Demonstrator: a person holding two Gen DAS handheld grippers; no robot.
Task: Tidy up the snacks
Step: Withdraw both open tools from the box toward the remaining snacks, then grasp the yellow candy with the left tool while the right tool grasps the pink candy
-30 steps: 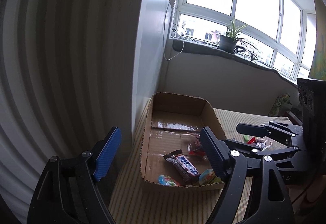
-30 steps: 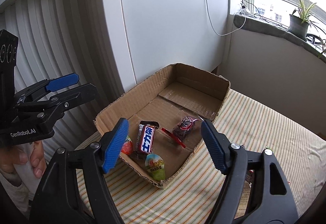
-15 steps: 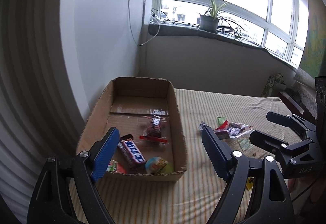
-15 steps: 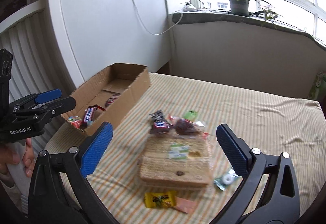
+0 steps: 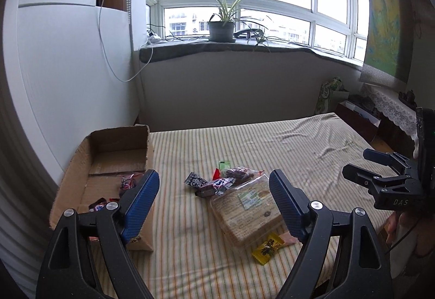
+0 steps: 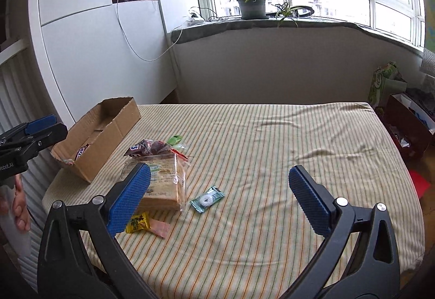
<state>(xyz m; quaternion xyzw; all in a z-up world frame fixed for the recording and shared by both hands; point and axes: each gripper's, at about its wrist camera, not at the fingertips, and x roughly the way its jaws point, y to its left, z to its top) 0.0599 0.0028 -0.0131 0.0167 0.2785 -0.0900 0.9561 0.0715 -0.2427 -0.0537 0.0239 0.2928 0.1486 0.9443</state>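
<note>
The step in hand is selecting the next loose snack for the brown cardboard box point(image 6: 108, 125), which already contains several wrapped sweets. Remaining items lie on the striped surface point(image 6: 272, 141) beside the box: a clear-wrapped bread pack point(image 5: 244, 206), a yellow candy packet point(image 6: 137, 222) and a green-wrapped mint point(image 6: 207, 199). The left tongs point(image 5: 214, 198) stand wide open, holding nothing. The right tongs point(image 6: 217, 194) stand fully open, empty, above the mint. The next move likely requires lowering over one item, then closing.
</note>
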